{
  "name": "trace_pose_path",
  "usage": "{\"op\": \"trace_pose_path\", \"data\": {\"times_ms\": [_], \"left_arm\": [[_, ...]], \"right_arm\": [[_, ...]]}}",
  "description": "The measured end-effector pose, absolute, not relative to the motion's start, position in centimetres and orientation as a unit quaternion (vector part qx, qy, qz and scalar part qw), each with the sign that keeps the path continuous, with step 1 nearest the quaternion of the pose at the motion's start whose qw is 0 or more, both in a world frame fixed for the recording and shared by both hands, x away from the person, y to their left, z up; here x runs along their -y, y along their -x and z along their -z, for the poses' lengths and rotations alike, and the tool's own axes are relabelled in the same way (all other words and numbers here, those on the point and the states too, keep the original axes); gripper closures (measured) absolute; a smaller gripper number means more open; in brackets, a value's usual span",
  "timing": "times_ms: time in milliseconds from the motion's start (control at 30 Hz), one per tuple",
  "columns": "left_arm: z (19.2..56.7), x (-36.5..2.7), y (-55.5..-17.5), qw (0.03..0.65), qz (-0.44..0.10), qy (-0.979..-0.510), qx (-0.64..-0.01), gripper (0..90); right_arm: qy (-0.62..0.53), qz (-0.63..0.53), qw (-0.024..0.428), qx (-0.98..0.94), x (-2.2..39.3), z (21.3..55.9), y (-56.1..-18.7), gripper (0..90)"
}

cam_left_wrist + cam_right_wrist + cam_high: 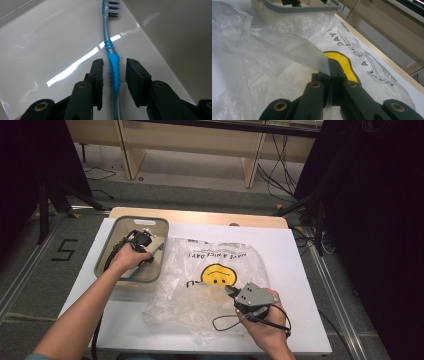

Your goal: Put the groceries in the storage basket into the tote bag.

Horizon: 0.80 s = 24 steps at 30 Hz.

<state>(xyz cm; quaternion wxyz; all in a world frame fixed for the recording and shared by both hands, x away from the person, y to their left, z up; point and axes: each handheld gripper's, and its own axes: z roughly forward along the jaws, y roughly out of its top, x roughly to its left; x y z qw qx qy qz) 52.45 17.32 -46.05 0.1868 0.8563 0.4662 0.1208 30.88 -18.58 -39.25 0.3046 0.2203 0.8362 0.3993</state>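
A blue and silver toothbrush (113, 67) lies on the glossy beige floor of a bin (111, 242) at the table's left. My left gripper (114, 75) reaches down into that bin (50, 50), and its jaws stand on either side of the brush's blue grip with a small gap on each side. From above, the left gripper (141, 240) shows inside the bin. A clear plastic bag (215, 265) with a yellow smiley face lies crumpled mid-table. My right gripper (231, 291) is shut on a fold of the bag (274, 50), and the film runs between its jaws (331, 75).
A white sheet (295, 270) covers the table, with its wooden edge behind. The grey-rimmed bin (294, 10) stands just beyond the bag. A black cable (225, 322) loops from the right gripper near the front edge. Floor cables and wooden furniture legs lie past the table.
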Motion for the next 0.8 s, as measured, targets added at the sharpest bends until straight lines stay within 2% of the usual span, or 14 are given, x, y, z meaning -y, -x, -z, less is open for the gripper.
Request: {"op": "trace_pose_path", "data": {"times_ms": [433,800], "left_arm": [[46.0,-17.31,-52.53,0.183,-0.112,-0.855,-0.472,79.0],[45.92,-16.94,-52.44,0.171,-0.122,-0.853,-0.478,80.0]], "right_arm": [[-0.22,-0.399,0.305,-0.836,18.57,39.26,-30.88,90.0],[-0.219,-0.4,0.305,-0.836,18.57,39.25,-30.87,90.0]]}}
